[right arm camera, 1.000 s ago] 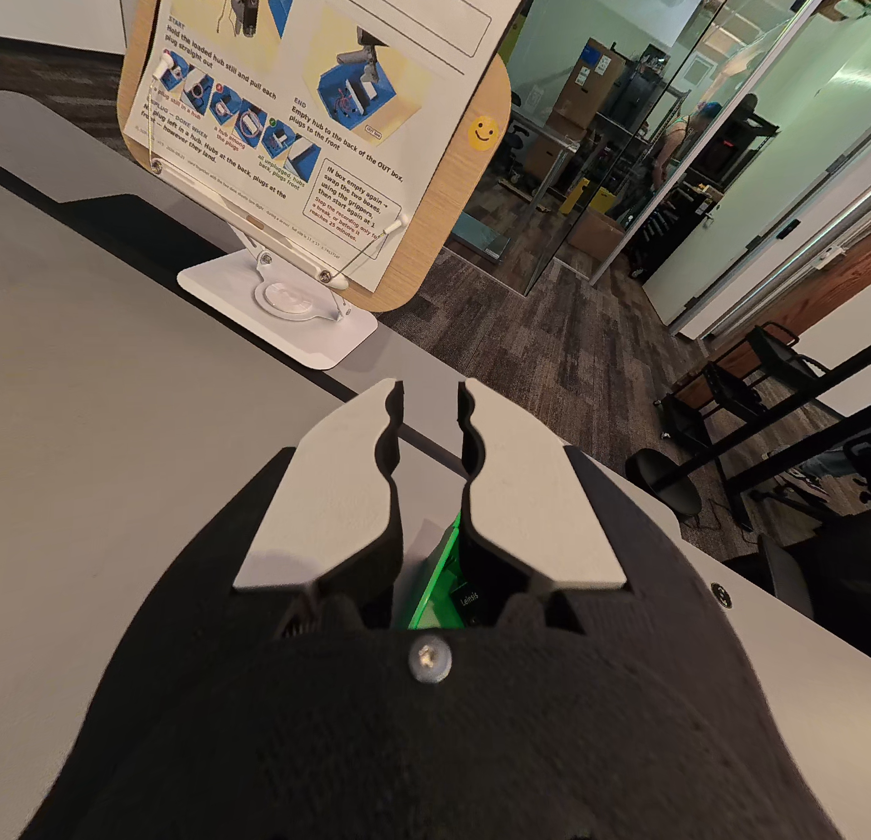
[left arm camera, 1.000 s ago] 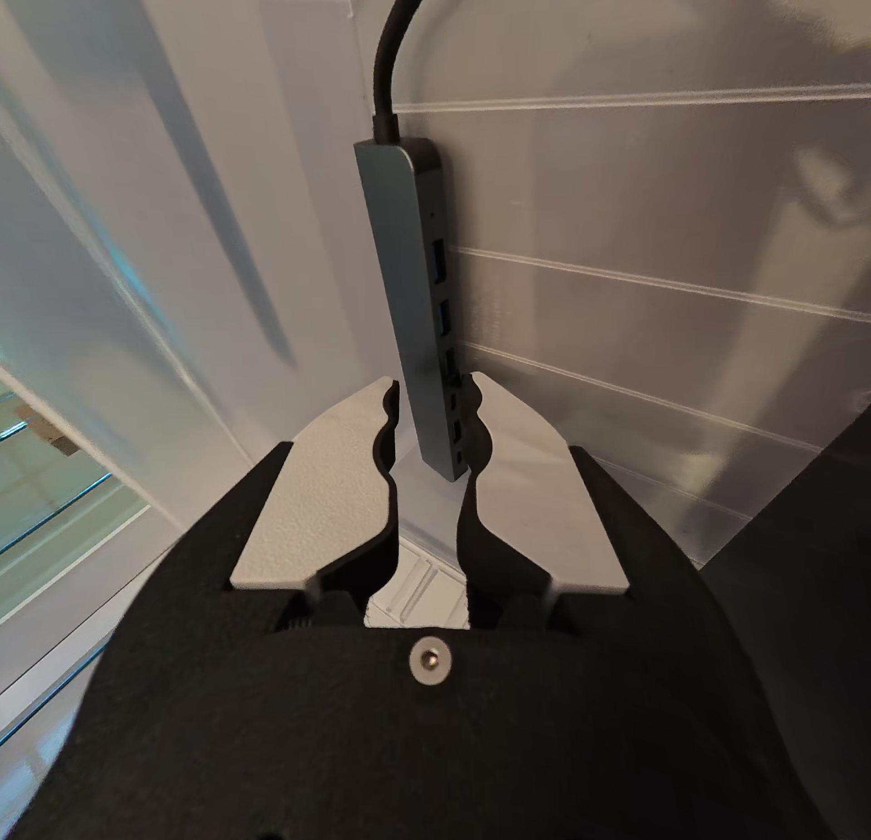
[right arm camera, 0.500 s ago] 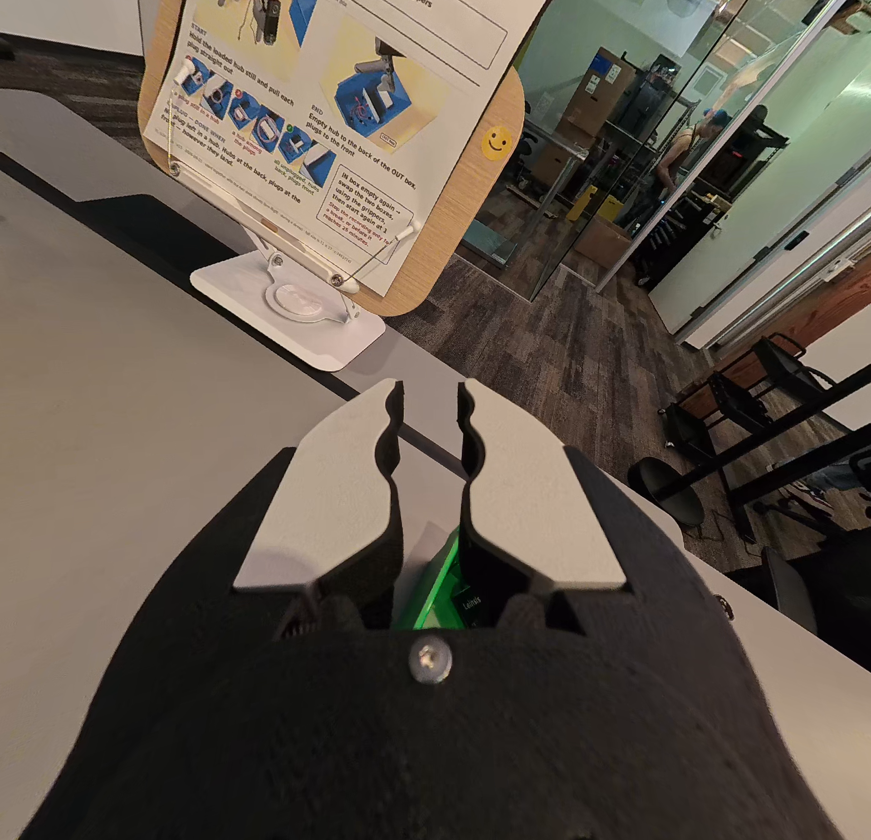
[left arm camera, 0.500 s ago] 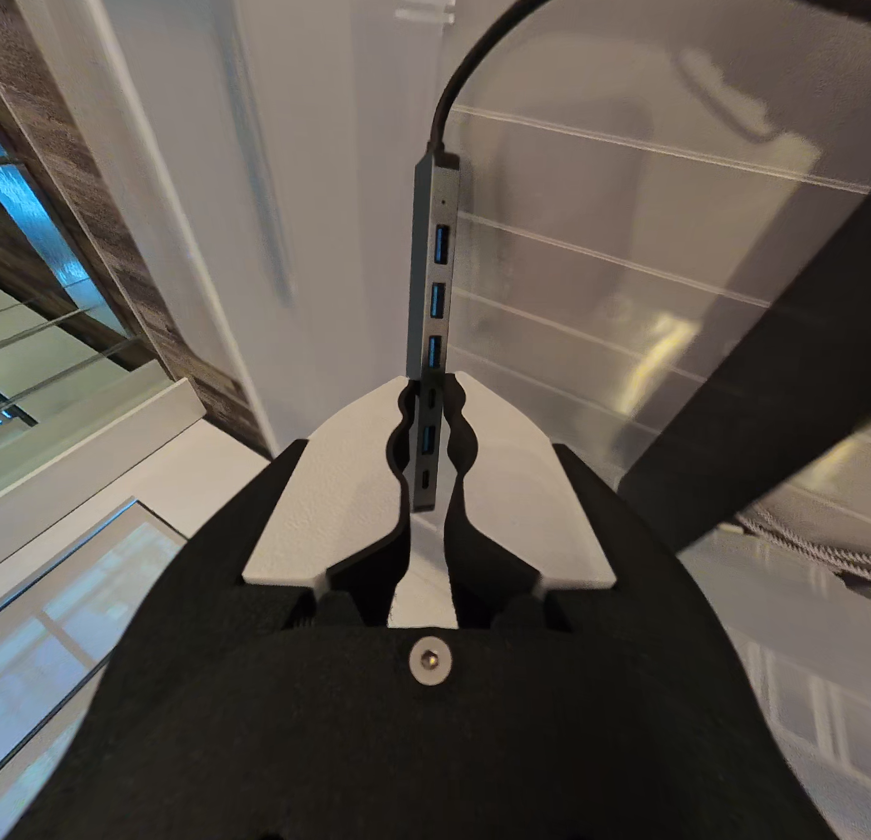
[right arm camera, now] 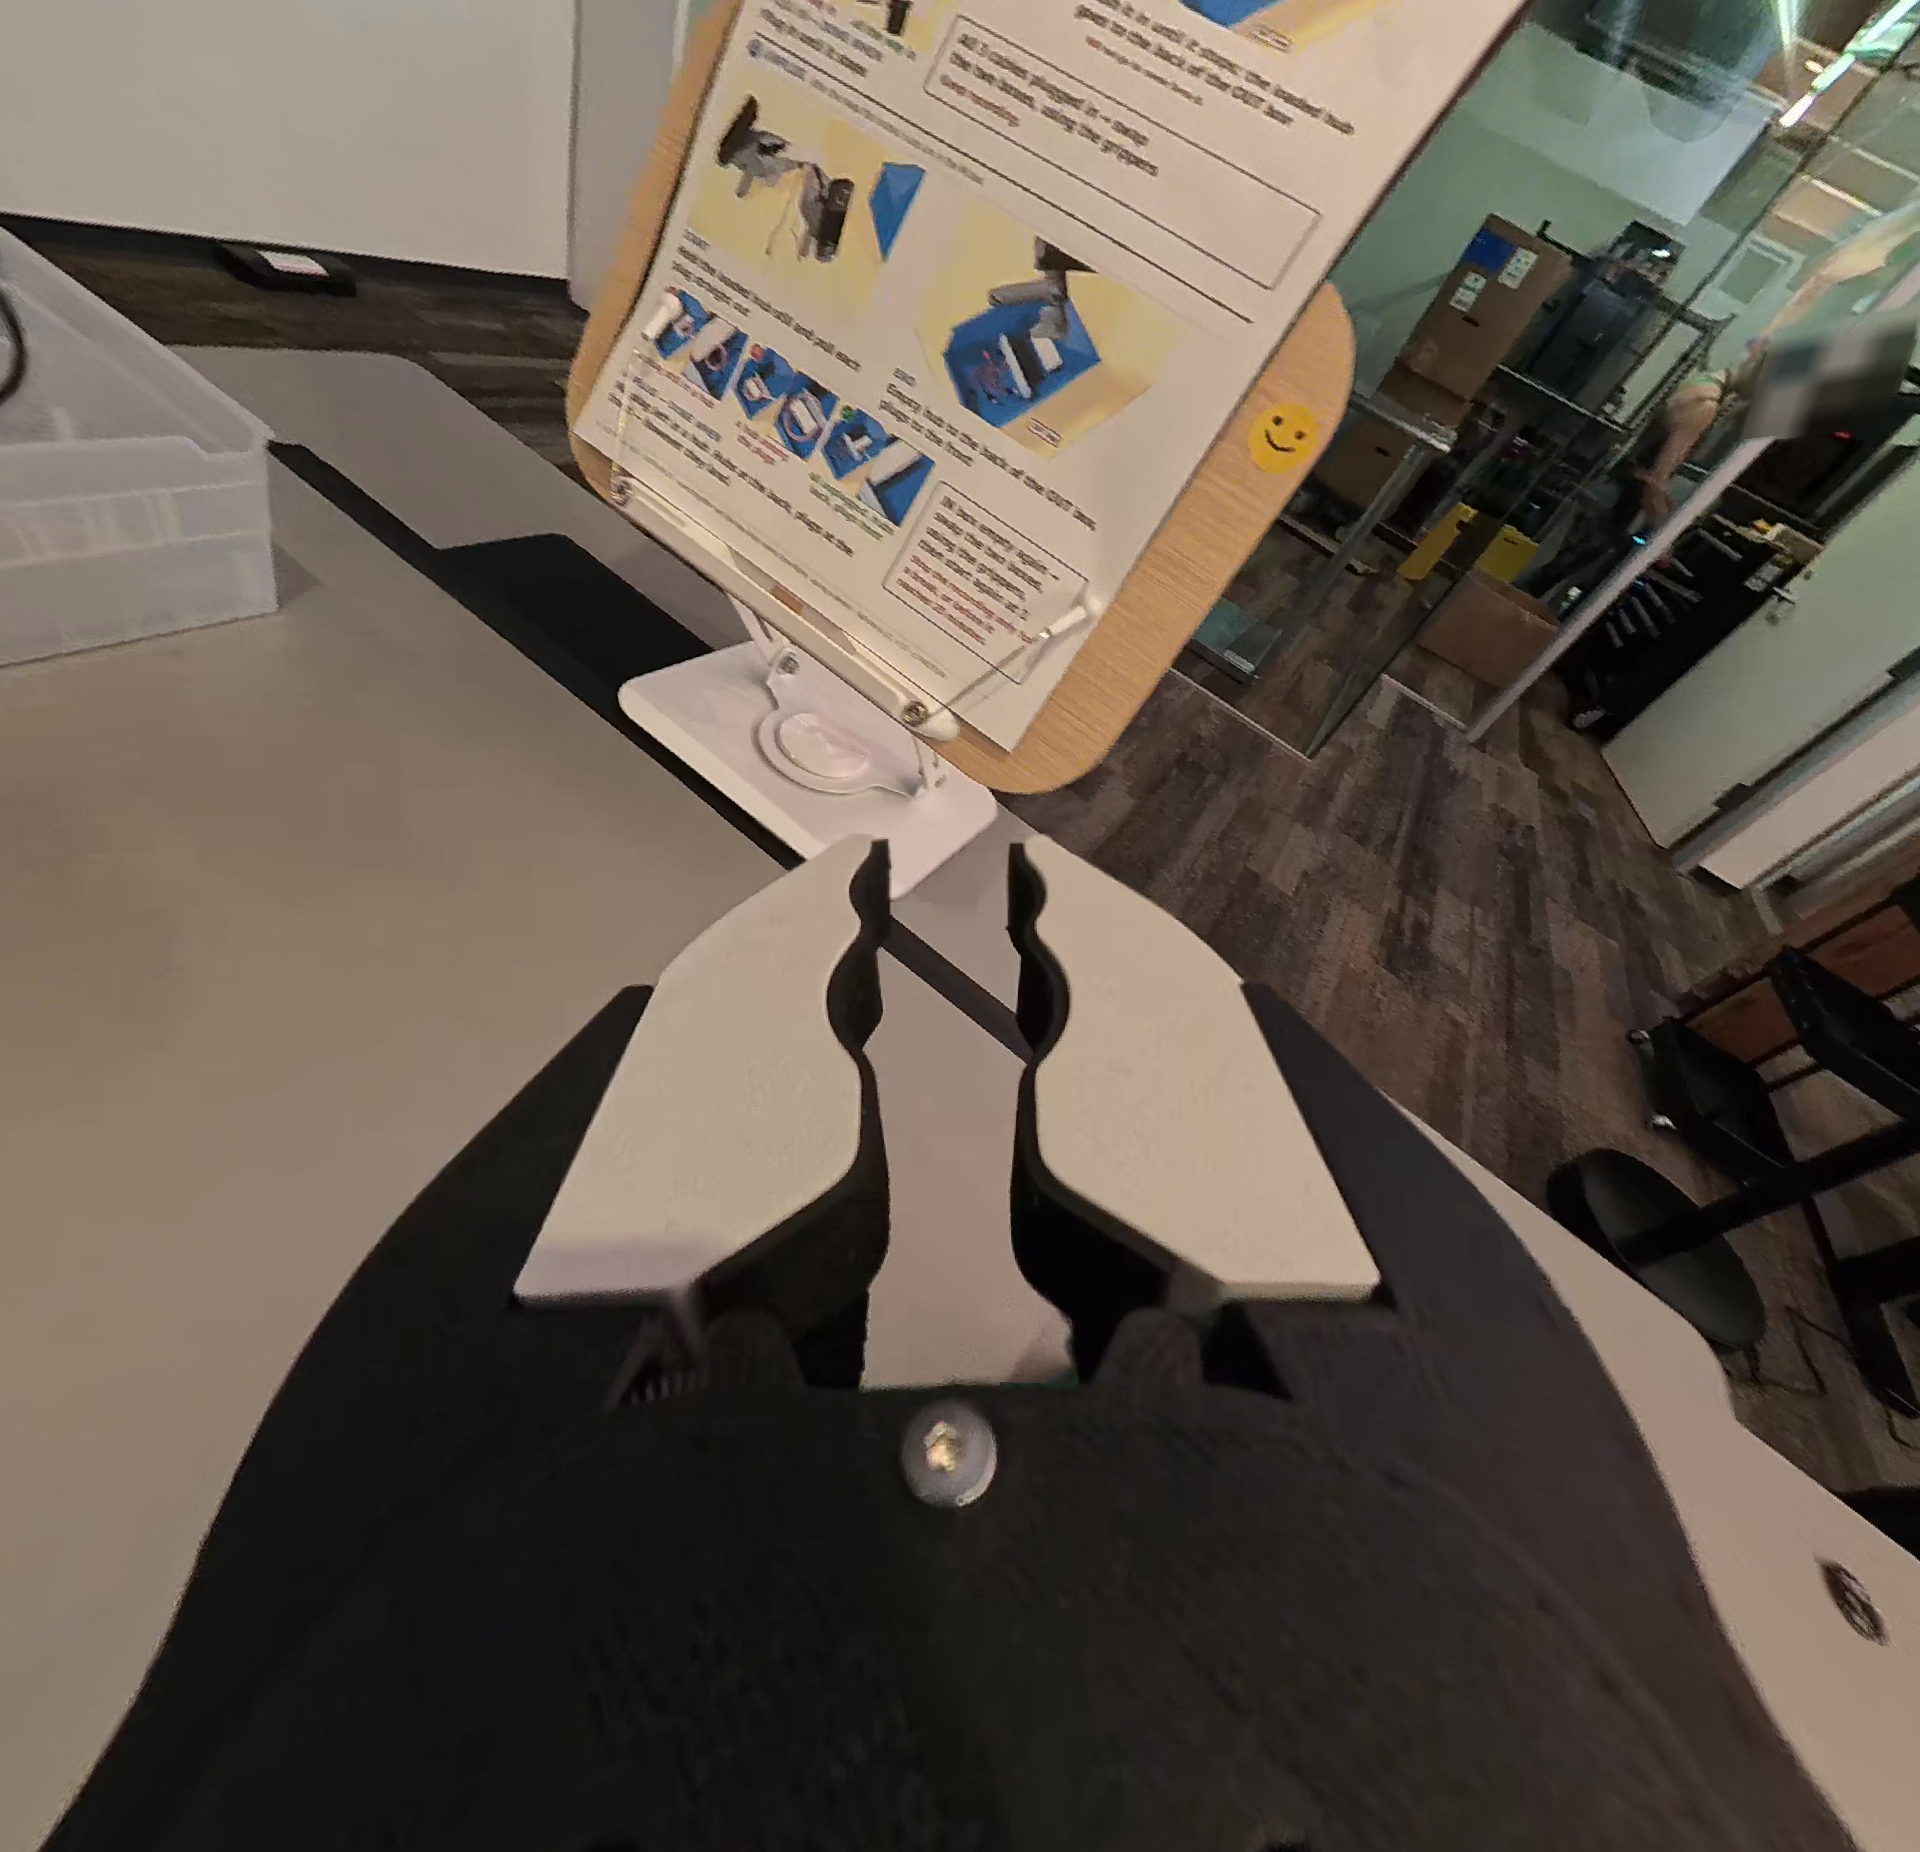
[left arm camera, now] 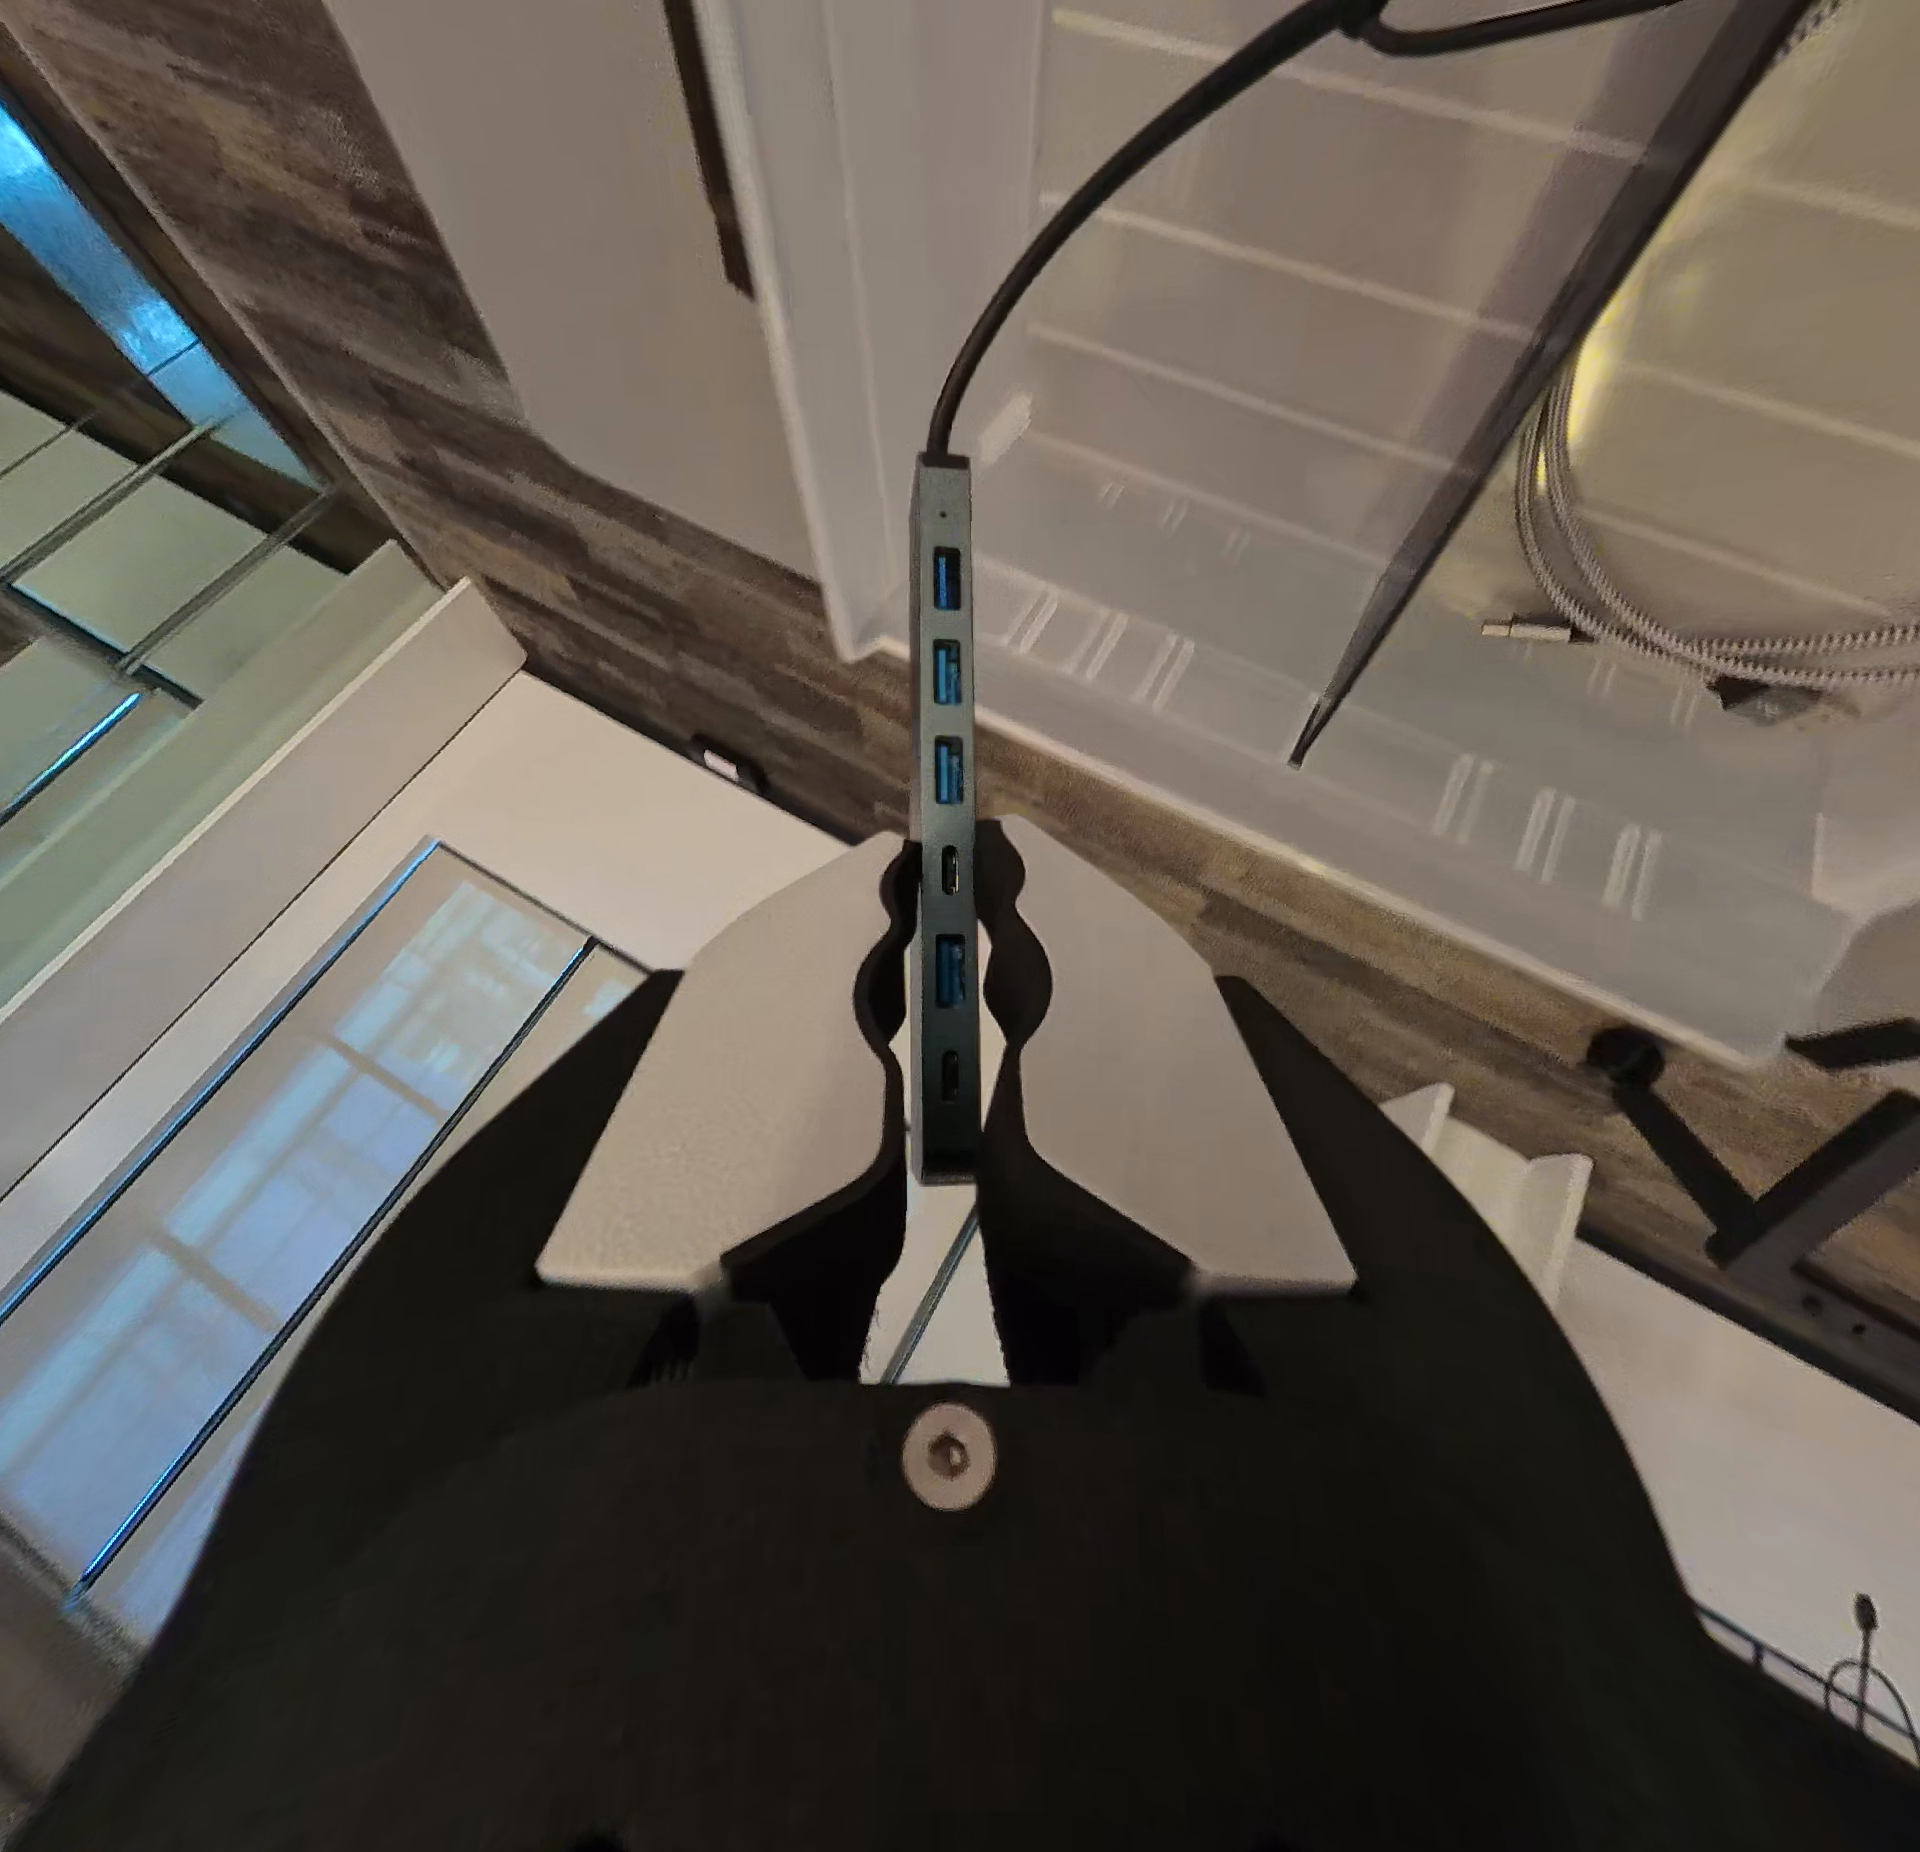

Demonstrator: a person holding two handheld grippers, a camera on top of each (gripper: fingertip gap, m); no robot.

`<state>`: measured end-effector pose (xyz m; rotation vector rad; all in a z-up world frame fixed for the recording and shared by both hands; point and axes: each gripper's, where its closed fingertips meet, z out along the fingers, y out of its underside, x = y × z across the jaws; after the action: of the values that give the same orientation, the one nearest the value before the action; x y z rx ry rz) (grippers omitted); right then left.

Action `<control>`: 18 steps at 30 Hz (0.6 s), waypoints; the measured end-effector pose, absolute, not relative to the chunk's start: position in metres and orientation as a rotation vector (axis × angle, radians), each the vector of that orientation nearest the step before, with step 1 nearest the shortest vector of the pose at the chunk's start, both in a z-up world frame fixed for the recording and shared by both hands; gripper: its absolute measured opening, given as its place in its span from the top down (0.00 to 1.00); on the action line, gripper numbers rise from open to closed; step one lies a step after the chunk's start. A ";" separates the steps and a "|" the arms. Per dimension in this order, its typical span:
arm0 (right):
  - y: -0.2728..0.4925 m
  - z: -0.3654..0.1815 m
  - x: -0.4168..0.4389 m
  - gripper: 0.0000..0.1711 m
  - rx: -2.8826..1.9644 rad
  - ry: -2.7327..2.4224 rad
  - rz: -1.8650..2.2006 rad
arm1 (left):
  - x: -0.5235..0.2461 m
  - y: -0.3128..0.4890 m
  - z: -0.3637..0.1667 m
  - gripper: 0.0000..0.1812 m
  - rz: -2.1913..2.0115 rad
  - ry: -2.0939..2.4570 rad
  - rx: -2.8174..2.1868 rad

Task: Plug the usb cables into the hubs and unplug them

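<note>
In the left wrist view my left gripper point(left arm camera: 951, 846) is shut on the lower end of a slim grey USB hub point(left arm camera: 943, 701). The hub is held upright in the air, its row of blue and small ports facing the camera, all empty. Its black cable point(left arm camera: 1039, 275) curves up to the right towards a clear plastic bin point(left arm camera: 1299, 472). A coiled braided cable point(left arm camera: 1621, 607) lies in that bin. In the right wrist view my right gripper point(right arm camera: 948, 857) is slightly open with nothing between its fingers, above the grey table point(right arm camera: 312, 867).
An instruction board on a white stand point(right arm camera: 935, 348) is at the table's far edge, just ahead of the right gripper. A clear bin point(right arm camera: 125, 472) sits at the left. The floor drops off to the right, with chairs point(right arm camera: 1766, 1127) there. One gripper's finger ends stand about 55 cm off the other's.
My left gripper has lifted the hub up away from the clear bin and turned it so its ports face the camera. The right gripper has moved closer to the board; the green thing below it is gone from view.
</note>
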<state>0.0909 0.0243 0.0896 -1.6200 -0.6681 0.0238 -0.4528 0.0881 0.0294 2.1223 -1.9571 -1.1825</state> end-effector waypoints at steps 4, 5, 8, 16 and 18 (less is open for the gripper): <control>0.026 0.085 0.059 0.87 -1.568 -0.723 0.129 | -0.434 0.078 0.078 0.94 -1.313 -1.933 2.045; 0.027 0.082 0.052 0.87 -1.562 -0.735 0.148 | -0.427 0.075 0.090 0.94 -1.339 -1.931 2.038; 0.027 0.076 0.034 0.86 -1.549 -0.781 0.190 | -0.401 0.066 0.130 0.95 -1.431 -1.939 2.016; 0.007 0.103 0.055 0.85 -1.497 -0.760 0.241 | -0.280 0.034 0.139 0.94 -1.297 -2.190 2.201; -0.003 0.116 0.073 0.85 -1.481 -0.721 0.258 | -0.250 0.027 0.118 0.94 -1.254 -2.259 2.185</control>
<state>0.0727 -0.0028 0.1155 -1.4808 -0.7211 0.2584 -0.2499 0.0269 0.1179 2.1855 -2.2589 -1.2541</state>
